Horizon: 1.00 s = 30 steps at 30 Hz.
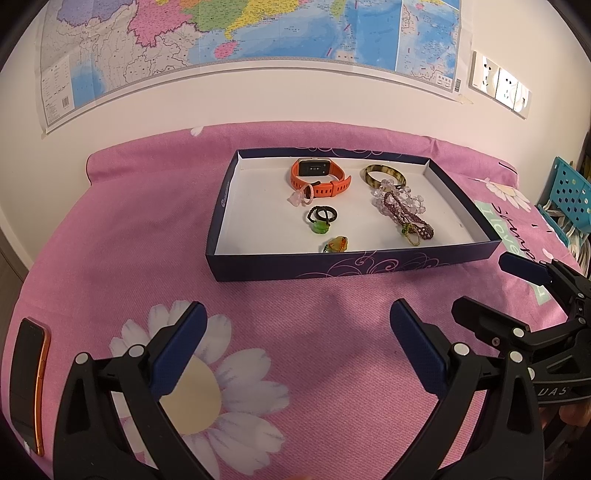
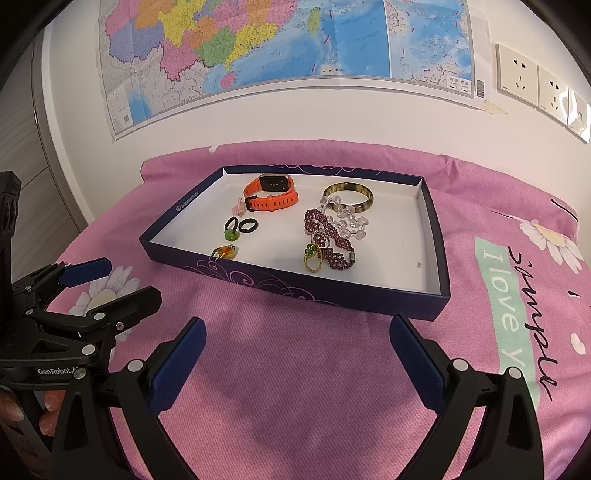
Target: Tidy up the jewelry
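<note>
A shallow dark blue box (image 1: 280,264) (image 2: 280,286) with a white floor lies on the pink cloth. Inside are an orange watch (image 1: 319,177) (image 2: 271,195), a mottled bangle (image 1: 384,176) (image 2: 349,196), a purple beaded bracelet (image 1: 402,214) (image 2: 328,240) tangled with clear beads (image 2: 351,218), black rings (image 1: 322,214) (image 2: 242,225), a green charm (image 1: 320,228) (image 2: 229,234), a yellow-orange charm (image 1: 335,244) (image 2: 225,252) and a pink piece (image 1: 301,195). My left gripper (image 1: 297,347) (image 2: 122,280) is open and holds nothing, in front of the box. My right gripper (image 2: 297,354) (image 1: 491,288) is open too, beside it.
A phone with an orange edge (image 1: 27,384) lies at the cloth's left. A map (image 1: 236,33) and wall sockets (image 2: 535,83) are behind. A teal perforated bin (image 1: 567,195) stands at the right. A hand (image 2: 22,410) grips the left tool.
</note>
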Each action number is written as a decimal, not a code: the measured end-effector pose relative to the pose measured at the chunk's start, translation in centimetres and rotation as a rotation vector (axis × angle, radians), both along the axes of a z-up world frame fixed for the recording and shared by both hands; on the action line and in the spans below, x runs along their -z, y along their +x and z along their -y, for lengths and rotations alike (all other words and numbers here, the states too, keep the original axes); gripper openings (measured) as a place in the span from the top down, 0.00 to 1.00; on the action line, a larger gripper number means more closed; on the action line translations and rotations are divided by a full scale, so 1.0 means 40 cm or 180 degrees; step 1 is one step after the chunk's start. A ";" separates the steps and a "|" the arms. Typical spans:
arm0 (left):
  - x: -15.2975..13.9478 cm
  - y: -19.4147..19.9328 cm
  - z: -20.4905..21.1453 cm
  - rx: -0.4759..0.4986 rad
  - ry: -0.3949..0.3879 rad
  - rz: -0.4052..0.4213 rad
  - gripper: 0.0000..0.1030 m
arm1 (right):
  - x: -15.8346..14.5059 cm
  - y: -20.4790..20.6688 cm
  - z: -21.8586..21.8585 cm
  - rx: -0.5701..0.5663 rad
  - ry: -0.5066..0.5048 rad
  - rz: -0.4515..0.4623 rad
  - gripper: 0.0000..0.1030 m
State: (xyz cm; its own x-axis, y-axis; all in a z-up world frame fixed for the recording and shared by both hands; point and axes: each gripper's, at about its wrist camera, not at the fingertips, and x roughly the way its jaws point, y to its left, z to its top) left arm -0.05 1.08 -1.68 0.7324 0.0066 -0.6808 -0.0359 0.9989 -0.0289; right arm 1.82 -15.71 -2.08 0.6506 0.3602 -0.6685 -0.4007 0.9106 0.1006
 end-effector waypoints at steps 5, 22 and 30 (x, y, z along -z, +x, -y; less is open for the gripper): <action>0.003 -0.002 0.003 -0.0001 0.0001 0.0000 0.05 | 0.000 0.000 0.000 -0.0002 0.0000 -0.0002 0.07; 0.001 -0.006 0.002 0.0028 -0.0007 0.0060 0.05 | -0.002 0.003 0.001 0.0003 -0.0001 0.0005 0.07; 0.008 0.007 -0.022 -0.0022 -0.0107 -0.0069 0.06 | -0.010 0.006 0.024 -0.0067 -0.0179 0.0021 0.07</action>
State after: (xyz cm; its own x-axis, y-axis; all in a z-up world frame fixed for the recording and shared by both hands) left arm 0.24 1.97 -2.01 0.7175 -0.0115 -0.6965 -0.0438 0.9971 -0.0616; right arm 2.07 -16.65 -1.69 0.6478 0.3358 -0.6839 -0.4204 0.9062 0.0467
